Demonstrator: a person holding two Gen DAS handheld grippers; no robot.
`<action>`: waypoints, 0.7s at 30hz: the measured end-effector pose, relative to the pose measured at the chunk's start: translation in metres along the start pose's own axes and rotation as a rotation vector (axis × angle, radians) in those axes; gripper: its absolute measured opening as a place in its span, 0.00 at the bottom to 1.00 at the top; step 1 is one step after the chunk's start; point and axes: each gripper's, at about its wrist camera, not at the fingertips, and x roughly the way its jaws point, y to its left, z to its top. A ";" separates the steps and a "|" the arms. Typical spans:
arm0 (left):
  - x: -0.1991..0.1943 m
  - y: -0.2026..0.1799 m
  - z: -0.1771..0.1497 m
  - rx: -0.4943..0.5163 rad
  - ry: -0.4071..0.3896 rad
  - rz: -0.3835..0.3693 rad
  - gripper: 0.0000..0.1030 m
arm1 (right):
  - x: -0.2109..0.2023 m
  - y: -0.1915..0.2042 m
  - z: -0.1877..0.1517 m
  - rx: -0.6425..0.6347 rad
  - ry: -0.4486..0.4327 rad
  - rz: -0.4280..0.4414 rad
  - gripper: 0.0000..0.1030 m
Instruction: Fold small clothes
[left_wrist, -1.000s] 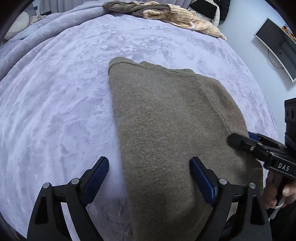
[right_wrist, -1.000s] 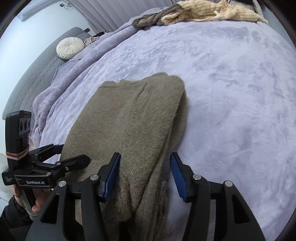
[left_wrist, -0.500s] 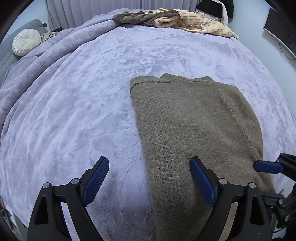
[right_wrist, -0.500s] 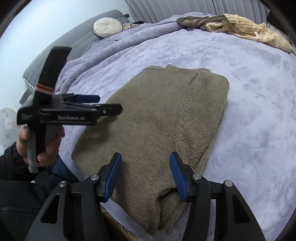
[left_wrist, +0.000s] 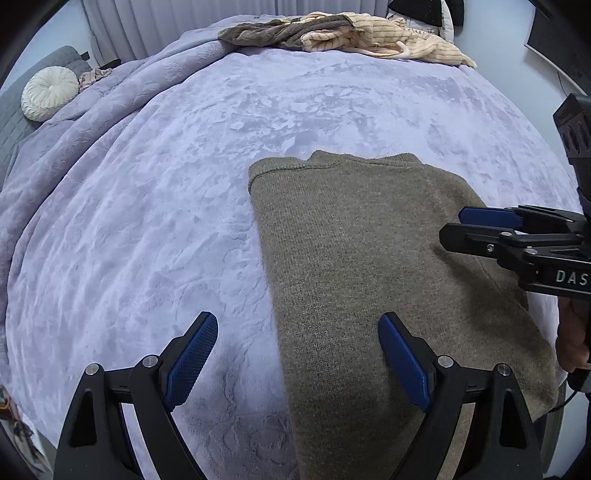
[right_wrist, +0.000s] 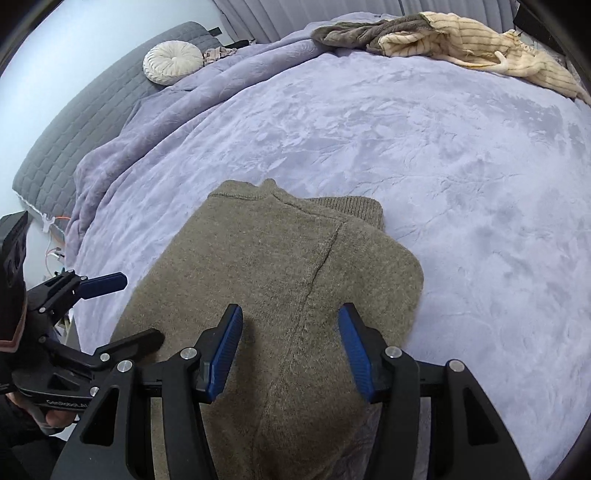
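So, jaws first: the left gripper (left_wrist: 297, 354) is spread about as wide as it goes with nothing pinched. Its right pad hangs over the olive knit sweater (left_wrist: 369, 266) and its left pad over the bare lilac blanket (left_wrist: 147, 221), so the sweater's long folded edge is straddled, probably so that side can be picked up for the next fold. The right gripper (right_wrist: 291, 349) is opened to a middling gap, also empty, and is hovered over the sweater's near end right along the raised seam line, which looks like a lineup for grabbing that end.

Past the jaws, the sweater is laid flat as a narrow strip, sleeves apparently already tucked in, with a ribbed hem peeking out at its far right corner. Well beyond it, a heap of unfolded clothes (right_wrist: 443, 37) is left at the far edge of the bed, and a round white cushion (right_wrist: 171, 66) off to the far left.

Compared with a second ago, the right gripper's view has been swung back over the sweater after a detour to the side, and the left one tilted so more of the bed is seen. Neither gap has been changed.
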 end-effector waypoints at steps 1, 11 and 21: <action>-0.002 0.000 0.001 0.001 -0.001 0.002 0.87 | -0.009 0.007 -0.001 -0.015 -0.016 -0.025 0.57; -0.025 -0.005 -0.002 -0.034 -0.021 -0.002 0.87 | -0.075 0.055 -0.045 -0.076 -0.092 -0.206 0.64; -0.040 -0.011 -0.014 -0.085 -0.029 0.051 0.87 | -0.067 0.081 -0.061 -0.097 -0.046 -0.273 0.65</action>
